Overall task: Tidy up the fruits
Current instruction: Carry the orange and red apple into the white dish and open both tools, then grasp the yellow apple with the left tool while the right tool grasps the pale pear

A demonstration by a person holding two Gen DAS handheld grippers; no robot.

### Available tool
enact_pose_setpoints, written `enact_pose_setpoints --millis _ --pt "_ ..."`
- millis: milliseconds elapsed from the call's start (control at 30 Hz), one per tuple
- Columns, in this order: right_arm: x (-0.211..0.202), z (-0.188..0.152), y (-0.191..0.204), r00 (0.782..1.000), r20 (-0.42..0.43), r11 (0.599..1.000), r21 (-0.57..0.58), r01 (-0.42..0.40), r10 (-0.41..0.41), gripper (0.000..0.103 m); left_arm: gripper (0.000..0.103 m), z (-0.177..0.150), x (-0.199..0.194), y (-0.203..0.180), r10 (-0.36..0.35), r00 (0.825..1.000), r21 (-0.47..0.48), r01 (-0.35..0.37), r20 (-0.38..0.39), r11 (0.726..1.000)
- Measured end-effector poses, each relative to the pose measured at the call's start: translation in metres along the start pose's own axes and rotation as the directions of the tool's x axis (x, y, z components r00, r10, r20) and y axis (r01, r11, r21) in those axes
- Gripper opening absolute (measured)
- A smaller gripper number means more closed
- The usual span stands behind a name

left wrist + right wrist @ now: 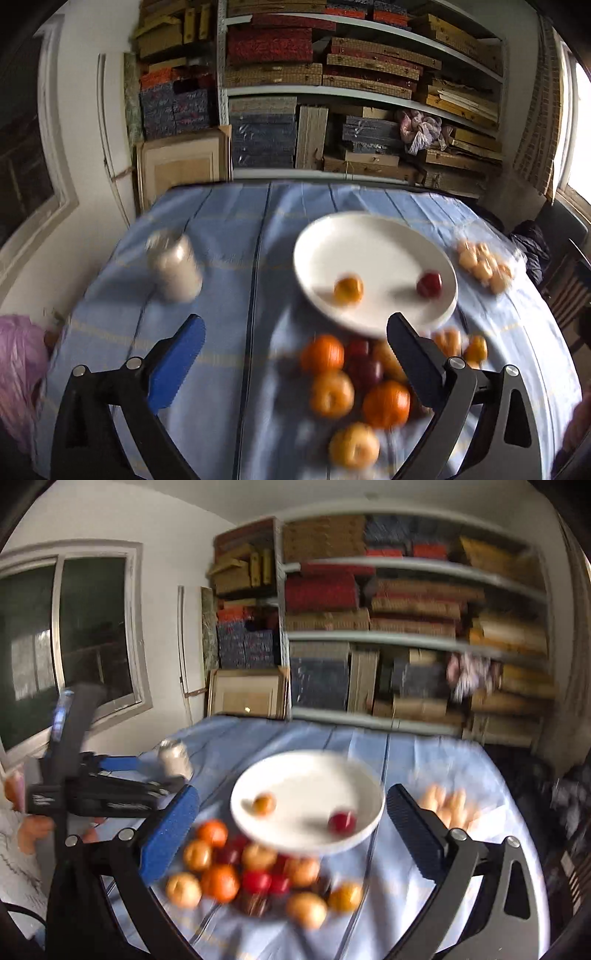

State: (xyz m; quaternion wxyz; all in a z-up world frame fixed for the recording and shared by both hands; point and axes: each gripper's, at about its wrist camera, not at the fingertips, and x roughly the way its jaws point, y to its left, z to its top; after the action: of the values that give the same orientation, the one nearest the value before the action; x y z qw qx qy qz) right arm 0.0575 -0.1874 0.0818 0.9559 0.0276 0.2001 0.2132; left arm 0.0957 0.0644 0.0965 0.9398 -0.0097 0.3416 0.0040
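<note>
A white plate (373, 240) sits on the blue tablecloth and holds one small yellow-orange fruit (348, 289) and one small red fruit (429, 284). It also shows in the right wrist view (306, 779). A pile of oranges, yellow apples and dark red fruits (354, 380) lies in front of the plate, also in the right wrist view (255, 875). My left gripper (295, 339) is open and empty above the table, left of the pile. My right gripper (291, 812) is open and empty above the pile and plate. Both views are blurred.
A pale jar (174, 266) stands left of the plate. A cluster of pale orange pieces (484, 266) lies right of the plate. A pink bag (18, 369) is at the table's left edge. Shelves of boxes (351, 92) stand behind the table.
</note>
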Motion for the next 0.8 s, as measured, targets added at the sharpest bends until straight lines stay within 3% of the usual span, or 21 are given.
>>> enact_pose_setpoints --millis 133,267,567,800 --pt "0.009 -0.047 -0.024 0.997 -0.072 0.993 0.12 -0.002 0.011 0.099 0.099 -0.053 0.003 0.011 -0.061 0.996 -0.076 0.055 -0.071 0.996" --pt "0.016 -0.062 -0.039 0.993 -0.111 0.98 0.2 -0.015 0.038 0.099 0.099 -0.086 0.015 0.007 -0.091 0.987 -0.096 0.079 -0.131 0.992" --pt "0.03 -0.067 -0.022 0.984 -0.174 0.993 0.105 0.044 -0.026 0.099 0.099 -0.102 0.016 -0.021 -0.037 0.995 0.055 0.042 -0.094 0.998" --pt "0.041 -0.07 -0.033 0.97 -0.237 0.986 0.138 0.088 -0.054 0.099 0.099 -0.102 0.032 -0.018 -0.023 0.989 0.027 0.027 -0.149 0.999"
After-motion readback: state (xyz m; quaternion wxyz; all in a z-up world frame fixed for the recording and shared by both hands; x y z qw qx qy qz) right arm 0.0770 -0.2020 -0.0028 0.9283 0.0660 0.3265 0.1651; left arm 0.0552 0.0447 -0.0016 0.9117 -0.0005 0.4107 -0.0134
